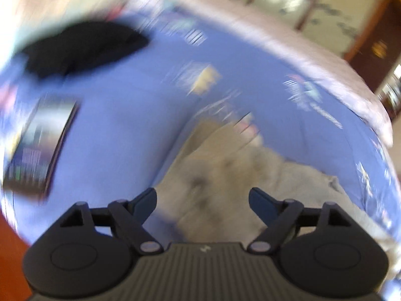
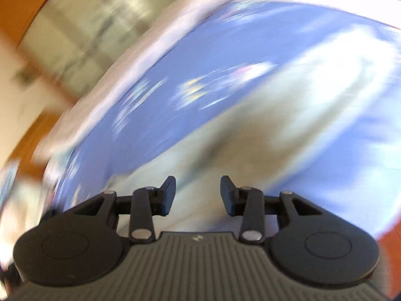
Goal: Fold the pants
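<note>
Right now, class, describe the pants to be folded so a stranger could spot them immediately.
Find the bed with the blue patterned sheet. The pants lie crumpled on it, right ahead of the open left gripper. They are pale grey-beige, unlike the black garment and the dark flat rectangular object farther off.

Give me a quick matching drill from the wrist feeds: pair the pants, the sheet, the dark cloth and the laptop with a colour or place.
Things:
1. pants
2. sheet
3. dark cloth
4. laptop

Descriptions:
A. blue, with small prints
B. black, far on the left
C. grey-beige, just ahead of the open left gripper
D. flat on the sheet at the left edge

Pairs: 1-C, 2-A, 3-B, 4-D
</note>
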`<state>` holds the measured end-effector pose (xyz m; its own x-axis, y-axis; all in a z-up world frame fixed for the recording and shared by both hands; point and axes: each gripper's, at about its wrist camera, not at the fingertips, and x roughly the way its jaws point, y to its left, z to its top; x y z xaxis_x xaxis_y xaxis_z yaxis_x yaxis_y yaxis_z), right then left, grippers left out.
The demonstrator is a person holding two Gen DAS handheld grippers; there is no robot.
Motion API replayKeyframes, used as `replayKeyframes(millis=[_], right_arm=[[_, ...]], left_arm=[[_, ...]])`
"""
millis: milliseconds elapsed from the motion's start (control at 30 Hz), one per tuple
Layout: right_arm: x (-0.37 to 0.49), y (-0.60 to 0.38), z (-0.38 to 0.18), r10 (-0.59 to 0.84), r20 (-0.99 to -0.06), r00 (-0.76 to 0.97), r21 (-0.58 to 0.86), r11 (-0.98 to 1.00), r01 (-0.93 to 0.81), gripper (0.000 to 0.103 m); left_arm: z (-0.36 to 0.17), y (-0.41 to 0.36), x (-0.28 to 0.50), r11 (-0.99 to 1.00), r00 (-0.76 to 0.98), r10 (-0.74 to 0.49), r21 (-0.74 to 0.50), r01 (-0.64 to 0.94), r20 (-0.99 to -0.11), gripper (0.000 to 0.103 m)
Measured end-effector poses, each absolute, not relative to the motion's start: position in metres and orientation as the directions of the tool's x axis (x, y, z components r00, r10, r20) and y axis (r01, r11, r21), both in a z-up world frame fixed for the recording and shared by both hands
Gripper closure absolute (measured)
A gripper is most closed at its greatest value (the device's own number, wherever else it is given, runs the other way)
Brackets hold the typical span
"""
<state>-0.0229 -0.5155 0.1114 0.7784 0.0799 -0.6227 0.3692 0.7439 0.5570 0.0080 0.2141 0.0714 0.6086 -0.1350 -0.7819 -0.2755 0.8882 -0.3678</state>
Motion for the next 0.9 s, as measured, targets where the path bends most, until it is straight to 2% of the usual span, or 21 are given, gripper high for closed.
replayKeyframes(millis=[67,167,300,400,467,500,600,900], right_arm=[[-0.04,-0.536,0.105,0.033,-0.617,0.786,0.583,0.69,0.428,0.06],[-0.053,-0.55,0.096,-0.012,-0.614,0.789,0.604,0.636,0.48,0.06],[-0.058,-0.566,0.089,-0.051,-0.602,0.797,0.626,0.588,0.511,0.06],[-0.058,-0.582,0.09,-0.082,-0.58,0.811,0.653,0.548,0.523,0.06],[-0.065,-0.6,0.094,-0.106,-0.559,0.823,0.676,0.517,0.525,0.06],[-0.072,-0.611,0.097,-0.119,-0.552,0.826,0.683,0.504,0.529,0.06],[-0.08,-0.63,0.1,-0.164,-0.535,0.829,0.699,0.465,0.543,0.06],[-0.099,-0.677,0.089,-0.236,-0.558,0.796,0.689,0.403,0.602,0.055]], left_arm=[[0.054,0.233,0.002,0.81,0.583,-0.245,-0.494,-0.316,-0.774,0.02],[0.03,0.247,-0.002,0.647,0.573,-0.423,-0.677,-0.352,-0.702,0.018],[0.017,0.239,0.012,0.568,0.592,-0.478,-0.742,-0.355,-0.649,0.017],[0.003,0.227,0.033,0.54,0.602,-0.485,-0.759,-0.364,-0.634,0.021],[0.001,0.218,0.045,0.561,0.616,-0.45,-0.741,-0.368,-0.647,0.036],[0.001,0.215,0.05,0.58,0.606,-0.433,-0.721,-0.378,-0.667,0.055],[0.001,0.21,0.053,0.6,0.593,-0.424,-0.703,-0.383,-0.685,0.069],[-0.002,0.213,0.05,0.598,0.59,-0.418,-0.698,-0.394,-0.691,0.073]])
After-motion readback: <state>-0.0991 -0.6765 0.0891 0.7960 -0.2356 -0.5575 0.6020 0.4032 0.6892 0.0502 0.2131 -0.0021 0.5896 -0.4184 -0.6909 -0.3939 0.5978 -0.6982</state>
